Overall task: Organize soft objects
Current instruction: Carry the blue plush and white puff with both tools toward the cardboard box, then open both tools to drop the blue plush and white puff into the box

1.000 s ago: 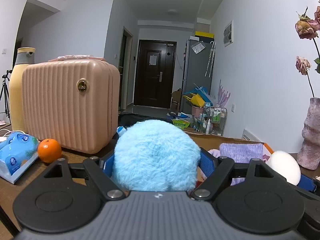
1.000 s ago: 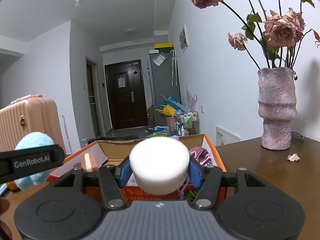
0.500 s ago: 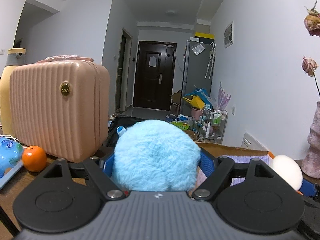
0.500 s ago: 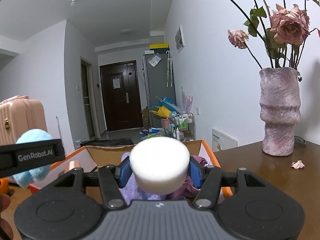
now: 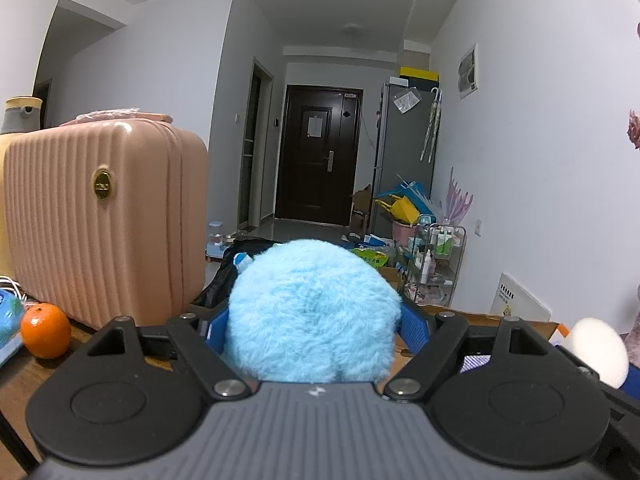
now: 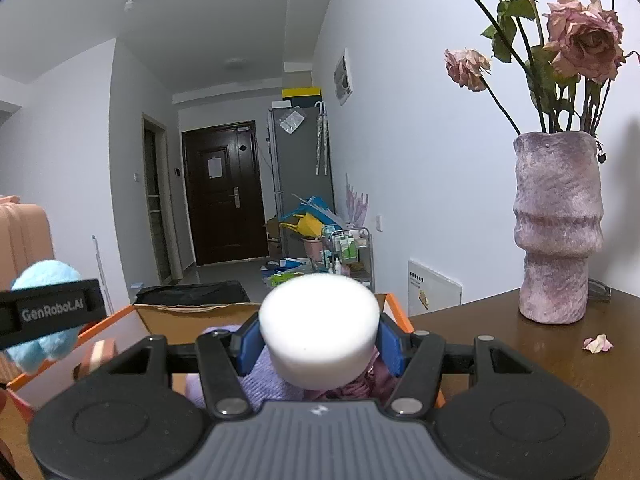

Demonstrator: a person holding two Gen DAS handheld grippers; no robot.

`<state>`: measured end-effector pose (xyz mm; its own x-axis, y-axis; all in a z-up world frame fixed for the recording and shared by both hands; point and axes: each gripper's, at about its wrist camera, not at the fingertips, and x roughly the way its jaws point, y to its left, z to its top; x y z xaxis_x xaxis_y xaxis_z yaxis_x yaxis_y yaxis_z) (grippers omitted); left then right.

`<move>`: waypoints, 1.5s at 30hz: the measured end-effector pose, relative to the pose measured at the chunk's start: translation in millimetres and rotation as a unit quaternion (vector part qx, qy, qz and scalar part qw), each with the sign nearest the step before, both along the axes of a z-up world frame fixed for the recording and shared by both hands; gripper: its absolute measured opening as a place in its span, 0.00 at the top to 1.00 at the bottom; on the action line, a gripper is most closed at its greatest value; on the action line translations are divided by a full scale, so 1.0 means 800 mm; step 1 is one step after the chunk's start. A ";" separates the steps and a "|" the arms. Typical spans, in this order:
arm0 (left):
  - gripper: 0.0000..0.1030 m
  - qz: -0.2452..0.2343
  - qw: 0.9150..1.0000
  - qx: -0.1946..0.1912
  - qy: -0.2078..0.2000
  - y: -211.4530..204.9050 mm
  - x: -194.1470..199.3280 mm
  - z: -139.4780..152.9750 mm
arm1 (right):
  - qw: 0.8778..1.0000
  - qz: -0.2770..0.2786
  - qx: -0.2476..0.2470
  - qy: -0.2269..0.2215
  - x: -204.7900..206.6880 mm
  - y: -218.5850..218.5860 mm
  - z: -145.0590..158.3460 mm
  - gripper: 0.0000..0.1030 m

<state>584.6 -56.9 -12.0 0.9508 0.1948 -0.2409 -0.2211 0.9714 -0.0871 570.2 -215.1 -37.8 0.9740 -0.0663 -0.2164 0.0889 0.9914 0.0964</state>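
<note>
My left gripper (image 5: 314, 320) is shut on a fluffy light-blue plush ball (image 5: 312, 312), its blue pads pressed into both sides. My right gripper (image 6: 318, 340) is shut on a white round foam puff (image 6: 319, 326), held over the open orange-edged cardboard box (image 6: 394, 312). Inside the box lie a lilac knitted cloth (image 6: 260, 376) and a mauve satin piece (image 6: 360, 386). In the right wrist view the plush ball (image 6: 42, 280) and the left gripper's side show at the left edge. The white puff (image 5: 598, 346) appears at the right edge of the left wrist view.
A pink ribbed suitcase (image 5: 104, 224) stands on the brown table at the left, with an orange (image 5: 45, 330) and a tissue pack (image 5: 8, 316) beside it. A mauve vase (image 6: 558, 228) of dried roses stands at the right, a fallen petal (image 6: 598, 344) near it.
Both grippers have moved forward over the table with their objects still held; the box now lies closer beneath them. In the left view the suitcase, orange and tissue pack first shifted left, then partly back.
</note>
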 end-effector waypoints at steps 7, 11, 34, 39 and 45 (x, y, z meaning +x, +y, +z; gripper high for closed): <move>0.20 -0.001 1.000 0.004 0.008 -0.007 0.027 -0.005 | 1.000 -0.010 -0.004 0.004 0.020 -0.006 0.000 0.43; 0.20 -0.006 1.000 0.003 0.017 -0.007 0.046 -0.009 | 1.000 -0.012 -0.010 0.008 0.029 -0.007 -0.001 0.43; 0.00 0.016 1.000 -0.018 0.019 0.009 0.048 -0.010 | 1.000 -0.001 -0.022 0.006 0.021 -0.002 -0.004 0.04; 0.00 0.018 1.000 -0.013 0.016 0.007 0.041 -0.010 | 1.000 0.002 -0.025 0.006 0.016 0.000 -0.005 0.03; 0.00 0.022 1.000 -0.009 0.011 0.009 0.028 -0.011 | 1.000 0.004 -0.029 0.003 0.003 0.000 -0.005 0.01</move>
